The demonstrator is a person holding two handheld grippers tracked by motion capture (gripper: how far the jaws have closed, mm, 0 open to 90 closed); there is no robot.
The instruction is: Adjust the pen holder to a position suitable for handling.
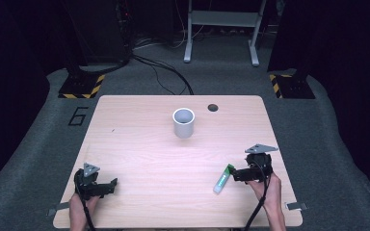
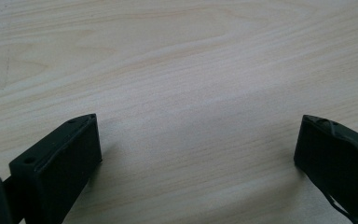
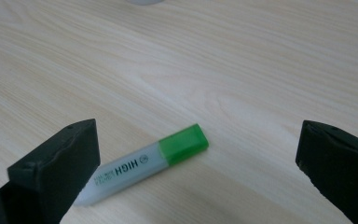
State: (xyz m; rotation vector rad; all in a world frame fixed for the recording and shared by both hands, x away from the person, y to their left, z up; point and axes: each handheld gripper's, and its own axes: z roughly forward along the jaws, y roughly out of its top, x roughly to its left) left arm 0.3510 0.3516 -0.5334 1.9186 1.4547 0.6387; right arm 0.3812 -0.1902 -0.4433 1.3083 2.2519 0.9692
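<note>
Surface: pale wood table (image 1: 139,144), dark round hole near its upper right edge.
Room: grey carpet, dark surround, cables, hazard-striped bases.
Highlighter (image 1: 224,178): grey-white barrel, green cap, "HIGH" printed; flat, lower right of the high view.
Right gripper (image 1: 234,175): jaws wide, just beside the highlighter.
Left gripper (image 1: 112,185): jaws wide, lower left.
Cup (image 1: 183,122): white, upright, upper centre.

Table (image 1: 139,144) brightly lit, surroundings dark; close-ups slightly soft.
</note>
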